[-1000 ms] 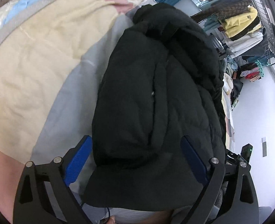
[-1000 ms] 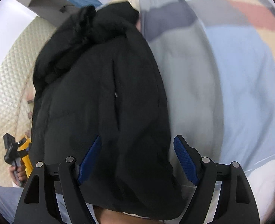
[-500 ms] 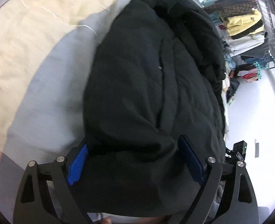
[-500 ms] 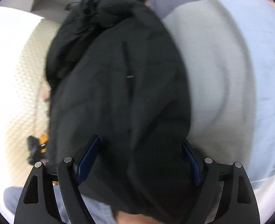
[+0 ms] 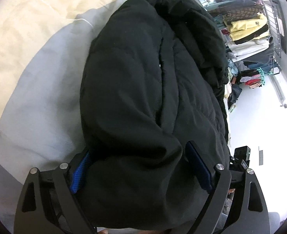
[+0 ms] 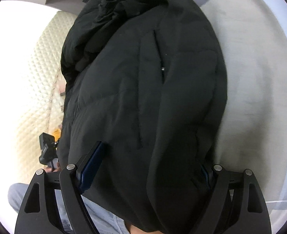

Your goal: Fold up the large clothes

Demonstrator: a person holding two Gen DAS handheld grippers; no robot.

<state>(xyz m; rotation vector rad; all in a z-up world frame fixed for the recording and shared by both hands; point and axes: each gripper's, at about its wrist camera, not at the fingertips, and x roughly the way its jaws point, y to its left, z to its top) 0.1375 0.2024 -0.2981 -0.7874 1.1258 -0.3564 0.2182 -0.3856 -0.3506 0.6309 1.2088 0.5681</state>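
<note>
Big black puffer jacket [image 5: 143, 89] is bunched up in a long lump on the bed, lying on a patchwork duvet [image 5: 36, 101] with cream, grey and pale blue panels. In the right wrist view the jacket [image 6: 143, 97] fills most of the frame, with the hood end crumpled at the far side and a zip pull showing near the middle.

Left tool [image 5: 141, 167] has its jaws spread wide, with the near end of the jacket bulging between them. The blue pad on one finger [image 5: 80, 173] is half buried under the fabric, and the other pad sits right against the cloth. So it straddles the bundle, but it isn't pinched shut on it.

Right tool [image 6: 149, 167] is much the same: jaws wide apart, jacket hem draped across the gap. 1 blue pad [image 6: 90, 167] presses into the jacket's side, and the other is nearly all hidden under the cloth.

Off to the side in the left view there's a clothes rack [image 5: 260, 33] stuffed with yellow, white and dark garments, over a pale floor. In the right view a quilted cream mattress [image 6: 32, 89] edge runs beside the jacket, and the other tool's black body [image 6: 46, 148] peeks out next to it.
</note>
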